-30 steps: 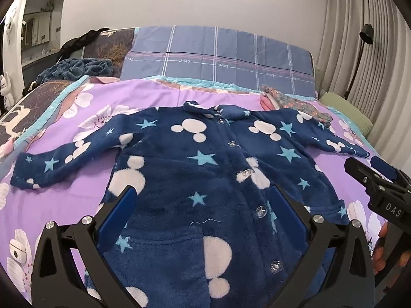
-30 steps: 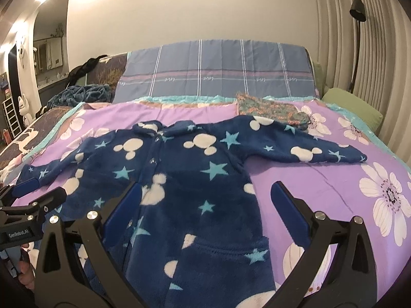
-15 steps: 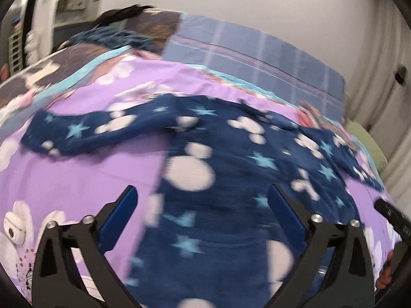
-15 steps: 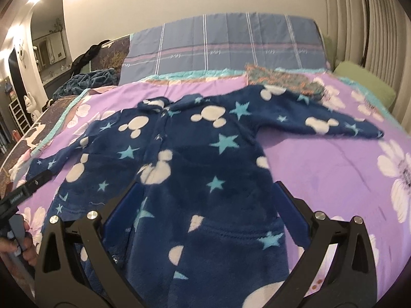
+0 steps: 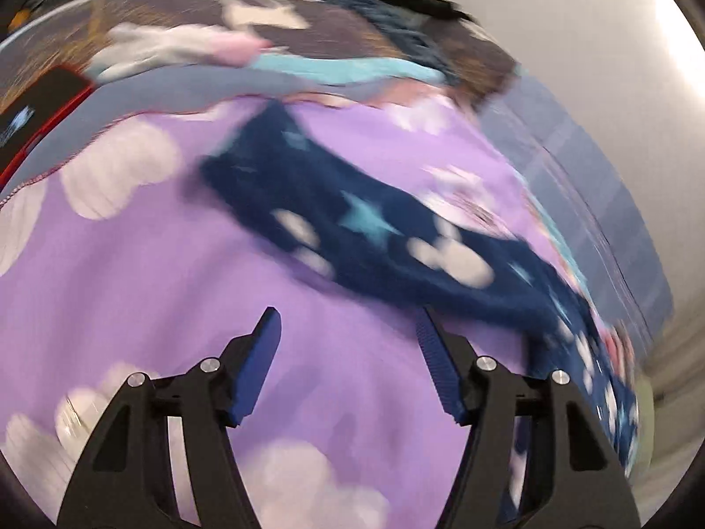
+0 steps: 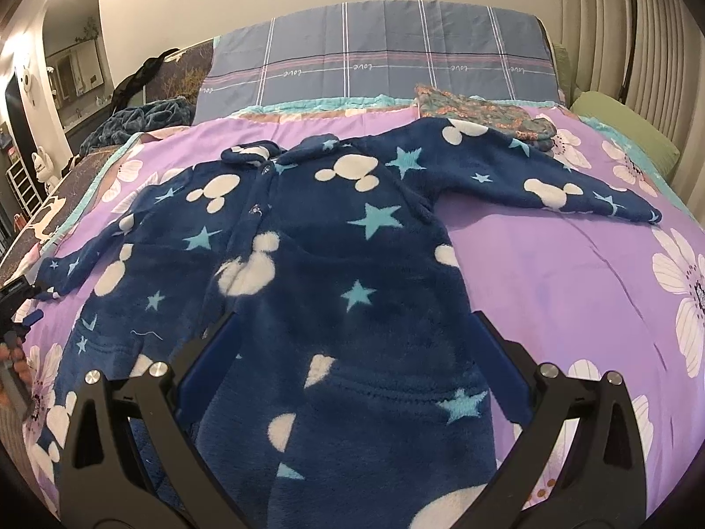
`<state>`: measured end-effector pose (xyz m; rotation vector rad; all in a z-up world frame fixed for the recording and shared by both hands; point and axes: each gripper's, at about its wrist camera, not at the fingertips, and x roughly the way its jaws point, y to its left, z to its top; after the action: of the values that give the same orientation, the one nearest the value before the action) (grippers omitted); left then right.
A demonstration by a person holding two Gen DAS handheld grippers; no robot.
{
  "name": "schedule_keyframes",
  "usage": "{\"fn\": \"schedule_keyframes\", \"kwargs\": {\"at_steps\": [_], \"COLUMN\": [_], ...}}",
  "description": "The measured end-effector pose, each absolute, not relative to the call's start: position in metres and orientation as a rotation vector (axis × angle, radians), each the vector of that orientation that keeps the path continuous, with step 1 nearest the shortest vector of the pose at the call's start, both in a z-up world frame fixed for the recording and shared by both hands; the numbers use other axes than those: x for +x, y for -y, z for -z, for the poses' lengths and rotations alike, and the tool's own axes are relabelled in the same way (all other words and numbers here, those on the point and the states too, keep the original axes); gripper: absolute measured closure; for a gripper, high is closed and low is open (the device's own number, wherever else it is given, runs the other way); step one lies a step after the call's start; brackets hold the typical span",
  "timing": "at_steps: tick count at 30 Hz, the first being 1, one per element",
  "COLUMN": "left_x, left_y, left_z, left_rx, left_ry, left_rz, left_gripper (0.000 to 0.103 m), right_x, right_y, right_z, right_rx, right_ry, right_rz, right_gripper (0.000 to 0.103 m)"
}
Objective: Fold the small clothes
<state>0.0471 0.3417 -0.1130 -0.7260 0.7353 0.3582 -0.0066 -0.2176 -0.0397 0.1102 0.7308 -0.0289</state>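
A navy fleece jacket with white mouse-head shapes and pale blue stars lies buttoned and spread flat on the purple flowered bedsheet. My right gripper hovers open over its lower body, with nothing held. The left wrist view is blurred. It shows the jacket's left sleeve running slantwise, its cuff at the upper left. My left gripper sits just short of that sleeve over bare sheet. Its jaws are closing and nothing is between them. In the right wrist view the left sleeve ends near the left edge.
A blue plaid pillow stands at the headboard, with a folded flowered cloth in front of it and a green cushion at the right. A dark teal blanket is heaped at the back left. A red-edged dark object lies beyond the sheet's left edge.
The left gripper swung left from over the jacket's body to the left sleeve, rolling as it went, and its jaws narrowed. The right gripper dipped slightly towards the jacket.
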Motion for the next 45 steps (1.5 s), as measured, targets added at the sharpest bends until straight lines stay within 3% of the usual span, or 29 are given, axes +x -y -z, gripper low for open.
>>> {"fn": "schedule_keyframes", "kwargs": {"at_steps": [6, 9, 11, 13, 16, 21, 28, 33, 34, 36, 37, 38, 42, 45], "left_x": [0.078, 0.094, 0.103, 0.11, 0.114, 0.131, 0.165, 0.177, 0.179, 0.179, 0.177, 0.176, 0.158, 0.154], "left_y": [-0.388, -0.396, -0.402, -0.404, -0.4, -0.348, -0.18, -0.051, -0.022, 0.015, 0.036, 0.049, 0.052, 0.028], "left_z": [0.124, 0.119, 0.12, 0.12, 0.106, 0.038, -0.054, -0.059, -0.05, -0.029, -0.014, -0.001, 0.023, 0.025], "left_rx": [-0.705, -0.661, -0.644, -0.643, -0.661, -0.561, -0.307, -0.18, -0.144, -0.079, -0.037, -0.004, 0.097, 0.148], "left_ry": [-0.748, -0.75, -0.761, -0.772, -0.73, -0.614, -0.486, -0.5, -0.516, -0.553, -0.595, -0.629, -0.656, -0.641], "left_rz": [-0.489, -0.55, -0.556, -0.536, -0.474, -0.256, 0.163, 0.453, 0.501, 0.552, 0.558, 0.549, 0.51, 0.416], "left_gripper": [0.041, 0.052, 0.08, 0.094, 0.095, 0.095, 0.095, 0.095, 0.094, 0.077, 0.047, 0.033, 0.032, 0.02], "right_x": [-0.009, -0.009, -0.009, -0.009, -0.004, 0.004, 0.011, 0.013, 0.013, 0.015, 0.015, 0.016, 0.017, 0.028], "right_y": [0.223, 0.229, 0.231, 0.231, 0.233, 0.24, 0.244, 0.254, 0.257, 0.263, 0.266, 0.268, 0.276, 0.278], "right_z": [0.038, 0.037, 0.036, 0.037, 0.041, 0.046, 0.051, 0.05, 0.05, 0.052, 0.052, 0.053, 0.053, 0.052], "right_rx": [0.106, 0.141, 0.154, 0.136, 0.115, 0.152, 0.148, 0.142, 0.141, 0.147, 0.151, 0.154, 0.149, 0.166], "right_ry": [-0.726, -0.73, -0.725, -0.724, -0.737, -0.751, -0.762, -0.755, -0.757, -0.762, -0.765, -0.766, -0.771, -0.782], "right_rz": [0.061, 0.063, 0.06, 0.064, 0.074, 0.068, 0.052, 0.067, 0.074, 0.085, 0.088, 0.09, 0.087, 0.027], "right_gripper": [0.002, 0.002, 0.002, 0.002, 0.002, 0.002, 0.002, 0.002, 0.002, 0.002, 0.002, 0.002, 0.002, 0.003]}}
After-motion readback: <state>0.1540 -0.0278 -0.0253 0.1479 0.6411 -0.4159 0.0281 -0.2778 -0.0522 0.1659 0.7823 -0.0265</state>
